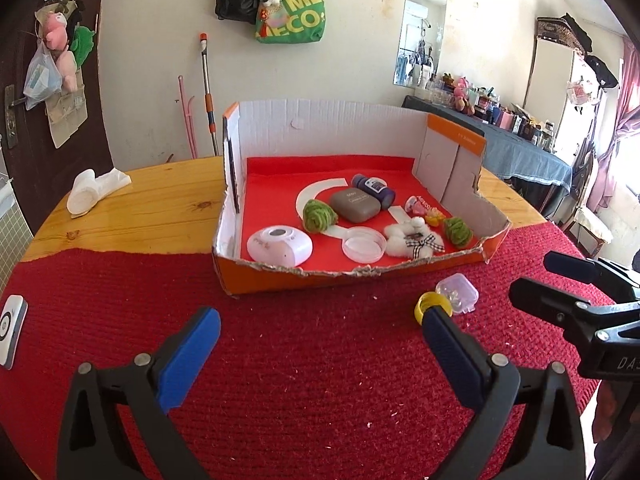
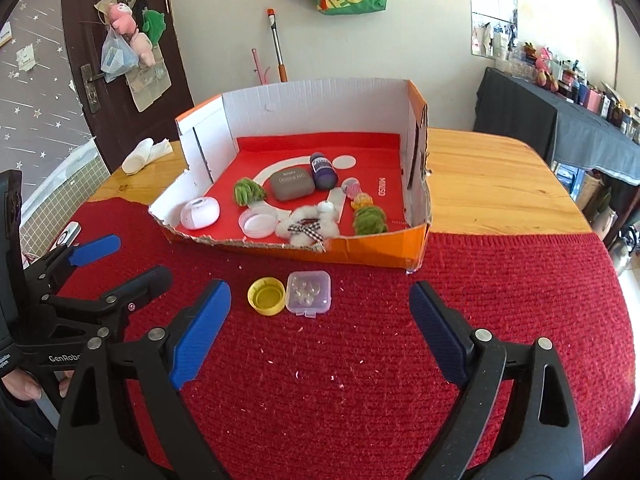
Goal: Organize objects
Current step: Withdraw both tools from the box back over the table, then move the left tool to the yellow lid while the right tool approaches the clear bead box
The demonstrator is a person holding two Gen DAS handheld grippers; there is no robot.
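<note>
Two small items left on the red cloth (image 2: 400, 360), both grippers wide open, empty.
Clear plastic case (image 2: 308, 294) and yellow cap (image 2: 266, 296) touching: likely light, rigid, slippery; best pinched across flat sides; right gripper (image 2: 320, 336) nearer than left gripper (image 1: 324, 334).

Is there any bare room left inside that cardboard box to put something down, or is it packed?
Free: the red floor along the back wall of the box, behind the purple bottle, and the strip by the right wall. Crowded: the front half, from the white round case past the clear lid and fluffy white toy to the green pom-pom.
</note>
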